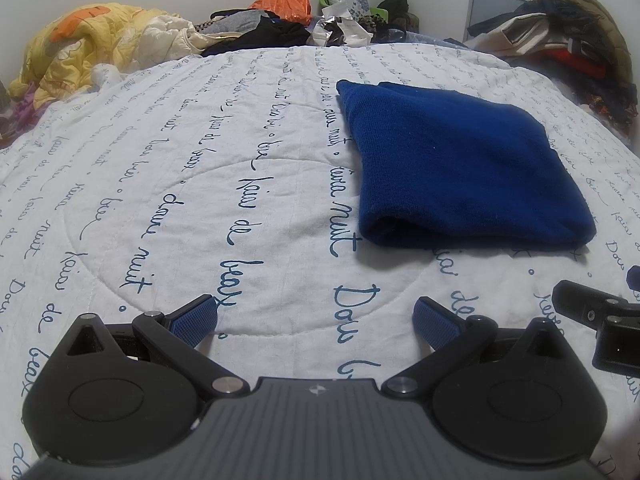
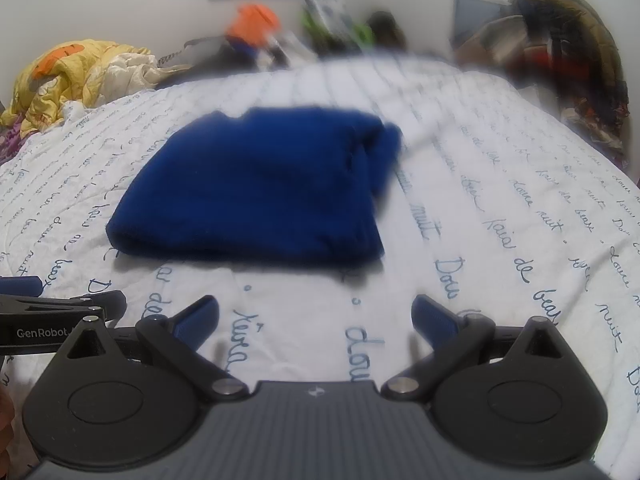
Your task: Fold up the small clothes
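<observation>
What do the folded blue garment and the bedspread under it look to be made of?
The blue garment looks like a soft knit or fleece: matte, fuzzy surface, thick rounded fold at its near edge. The bedspread looks like quilted cotton: white woven cloth printed with blue script, with stitched curved lines that puff slightly. Both are guesses from looks alone.

Low side-by-side views; shared blue garment
</observation>
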